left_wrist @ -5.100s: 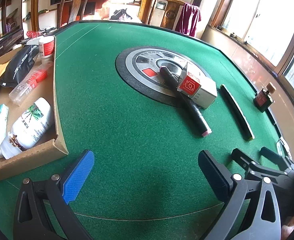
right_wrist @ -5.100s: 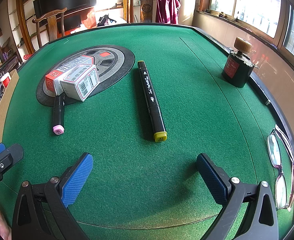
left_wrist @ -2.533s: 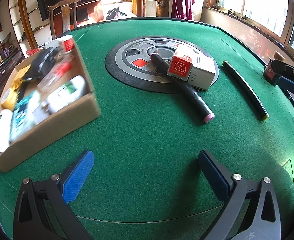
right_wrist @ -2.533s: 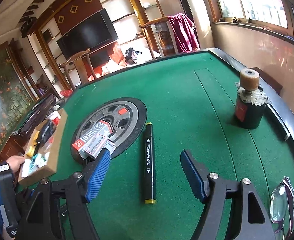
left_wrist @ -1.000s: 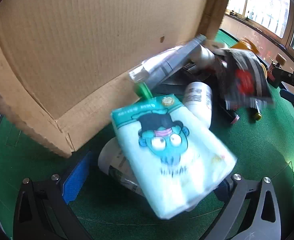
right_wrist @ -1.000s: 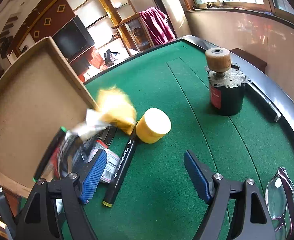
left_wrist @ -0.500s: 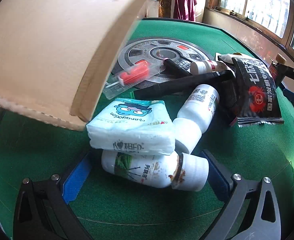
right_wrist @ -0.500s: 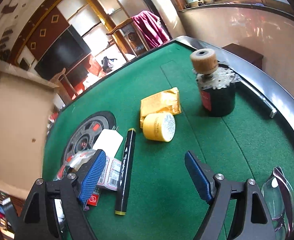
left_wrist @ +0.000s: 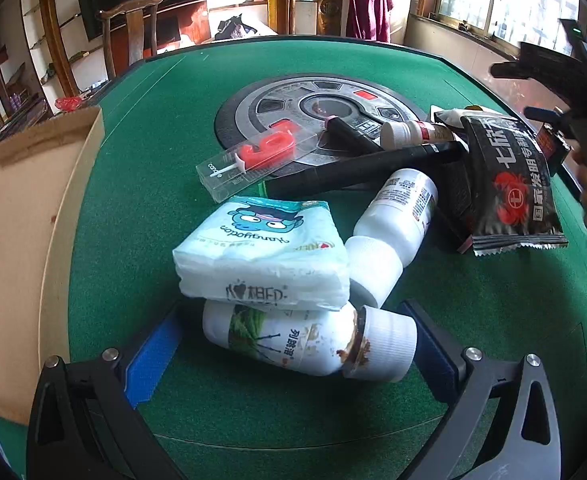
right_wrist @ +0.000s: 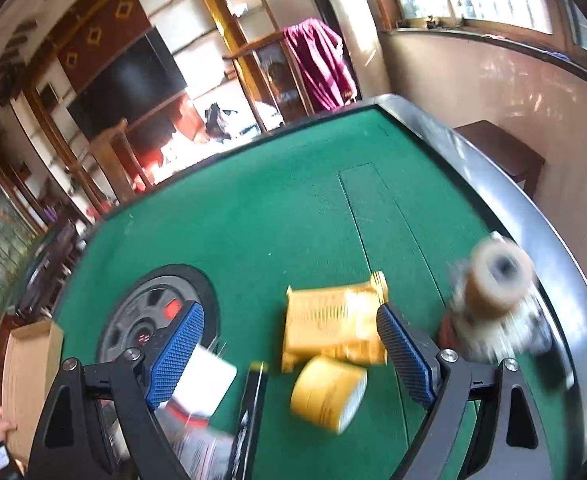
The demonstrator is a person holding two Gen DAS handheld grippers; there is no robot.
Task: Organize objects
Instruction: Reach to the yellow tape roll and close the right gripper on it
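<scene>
Sorting is judged barely begun: a white bottle (left_wrist: 293, 344) lies between the spread left tongs (left_wrist: 289, 356), untouched, under a tissue pack (left_wrist: 265, 260). Right tongs (right_wrist: 289, 356), just widened, are empty. Closing on the bottle is called for next.

Both grippers point downward, left gripper (left_wrist: 289, 354) and right gripper (right_wrist: 289, 354) fingers spread (right just widening).
</scene>
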